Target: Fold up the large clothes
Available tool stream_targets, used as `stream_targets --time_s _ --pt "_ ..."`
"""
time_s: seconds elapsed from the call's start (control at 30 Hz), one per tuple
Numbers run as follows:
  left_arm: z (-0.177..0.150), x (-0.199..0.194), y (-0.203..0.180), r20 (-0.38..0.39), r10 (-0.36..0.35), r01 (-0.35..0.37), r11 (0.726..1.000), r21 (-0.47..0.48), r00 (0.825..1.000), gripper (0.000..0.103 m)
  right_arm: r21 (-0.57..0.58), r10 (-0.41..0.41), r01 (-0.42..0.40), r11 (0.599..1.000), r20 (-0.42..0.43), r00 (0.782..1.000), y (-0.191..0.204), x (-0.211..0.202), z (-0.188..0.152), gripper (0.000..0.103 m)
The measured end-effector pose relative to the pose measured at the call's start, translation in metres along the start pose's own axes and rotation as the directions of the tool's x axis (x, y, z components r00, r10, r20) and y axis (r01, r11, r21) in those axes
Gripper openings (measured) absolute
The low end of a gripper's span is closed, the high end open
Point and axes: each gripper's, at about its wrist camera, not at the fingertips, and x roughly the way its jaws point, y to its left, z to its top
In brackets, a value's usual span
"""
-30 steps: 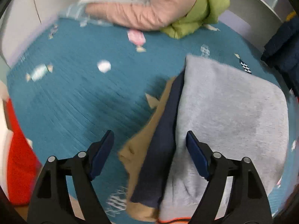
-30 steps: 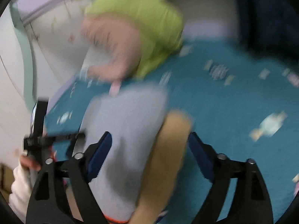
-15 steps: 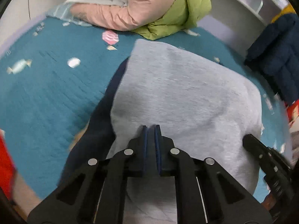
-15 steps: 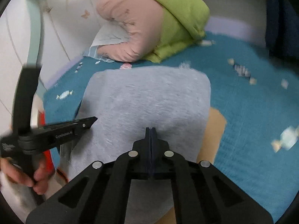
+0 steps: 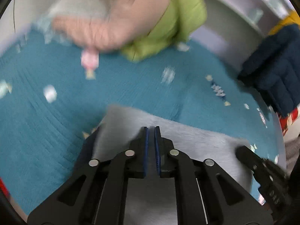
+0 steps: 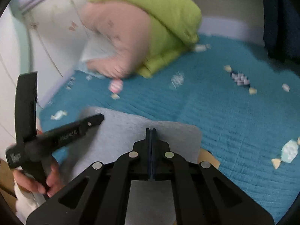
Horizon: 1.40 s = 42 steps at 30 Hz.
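Observation:
A grey garment [image 5: 196,136] with a navy inner layer [image 5: 88,146] and a tan layer [image 6: 208,157] lies folded on the teal bedspread [image 5: 131,86]. My left gripper [image 5: 151,129] is shut on the grey cloth at its near edge. My right gripper [image 6: 151,131] is shut on the same grey garment [image 6: 120,129] further right. The left gripper also shows in the right wrist view [image 6: 95,120], and the right one in the left wrist view [image 5: 243,151].
A pink and lime-green quilt pile [image 5: 142,20] lies at the head of the bed, also in the right wrist view [image 6: 150,28]. A dark navy jacket [image 5: 275,71] sits at the far right. White wall panels [image 6: 48,37] border the bed on the left.
Both grippers went from open to shut on the grey garment. Since then they have drawn it back towards the near edge, so more bare bedspread shows beyond it.

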Motion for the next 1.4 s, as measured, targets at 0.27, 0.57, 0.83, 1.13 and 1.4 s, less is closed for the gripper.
stream_targets --time_s 0.27,0.57,0.83,1.13,1.4 --pt "-0.021 -0.049 -0.033 0.051 0.074 -0.081 0.984 0.159 0.996 0.003 0.003 0.103 -0.104 0.995 0.03 0.994 0.01 -0.052 0.002 0.006" --pt "-0.098 -0.1 -0.036 -0.022 0.09 -0.086 0.984 0.159 0.996 0.004 -0.055 0.219 -0.225 0.973 -0.101 0.971 0.055 -0.1 -0.059 0.006" --pt "-0.157 -0.115 -0.034 -0.089 0.111 -0.101 0.989 0.112 0.99 0.003 -0.074 0.173 -0.202 0.977 -0.283 0.943 0.073 -0.094 -0.105 0.006" --pt "-0.184 -0.113 -0.026 -0.113 0.122 -0.115 0.991 0.068 0.986 0.002 -0.025 0.167 -0.189 0.982 -0.363 0.917 0.065 -0.079 -0.125 0.001" --pt "-0.199 -0.126 -0.025 -0.115 0.134 -0.129 0.991 0.045 0.984 0.003 -0.026 0.178 -0.203 0.979 -0.381 0.907 0.072 -0.079 -0.13 0.005"
